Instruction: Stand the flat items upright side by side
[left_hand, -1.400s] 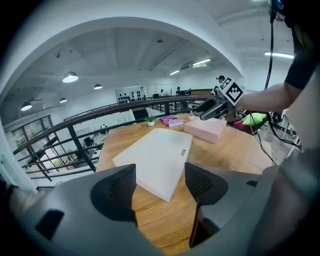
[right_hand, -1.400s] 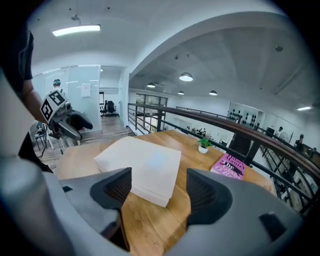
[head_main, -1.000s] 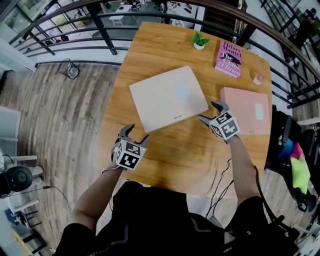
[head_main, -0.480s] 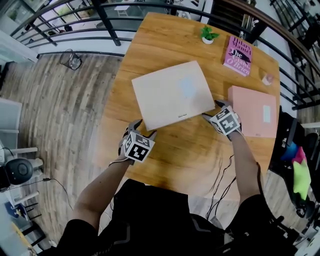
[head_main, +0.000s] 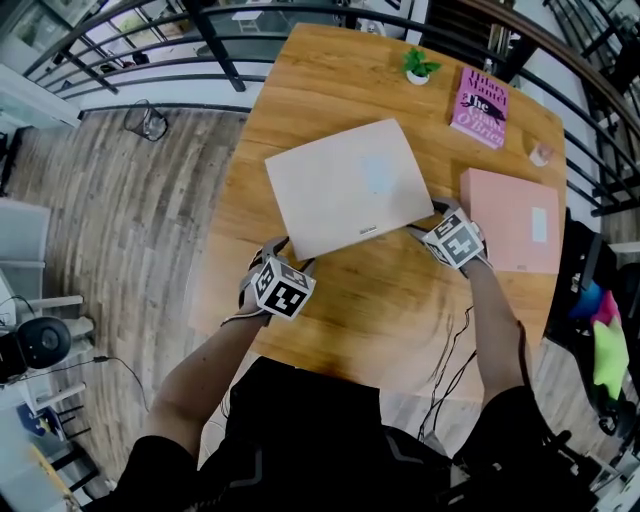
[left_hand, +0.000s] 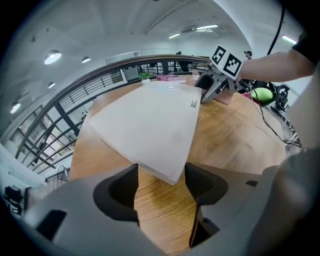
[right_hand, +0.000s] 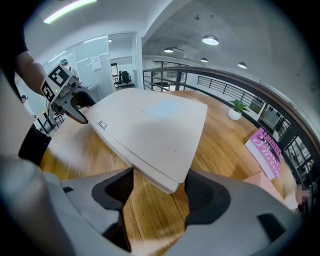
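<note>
A large beige flat item (head_main: 345, 185) lies flat in the middle of the wooden table (head_main: 390, 300). My left gripper (head_main: 290, 254) straddles its near-left corner (left_hand: 172, 176), with its fingers either side of the corner and a gap showing. My right gripper (head_main: 427, 218) straddles the item's near-right corner (right_hand: 170, 185). Its jaws have just been closing, with that corner between them and lying close to both fingers. A pink flat box (head_main: 512, 220) lies flat to the right of the right gripper. A pink book (head_main: 480, 95) lies flat at the far right.
A small potted plant (head_main: 418, 67) stands at the table's far edge, next to the pink book. A small pale object (head_main: 541, 155) sits near the right edge. A black railing (head_main: 150, 75) runs round the far side. Cables (head_main: 450, 350) hang off the near edge.
Both grippers have come down and in towards the beige item. The left now sits at its near-left corner and the right at its near-right corner. The item has not moved.
</note>
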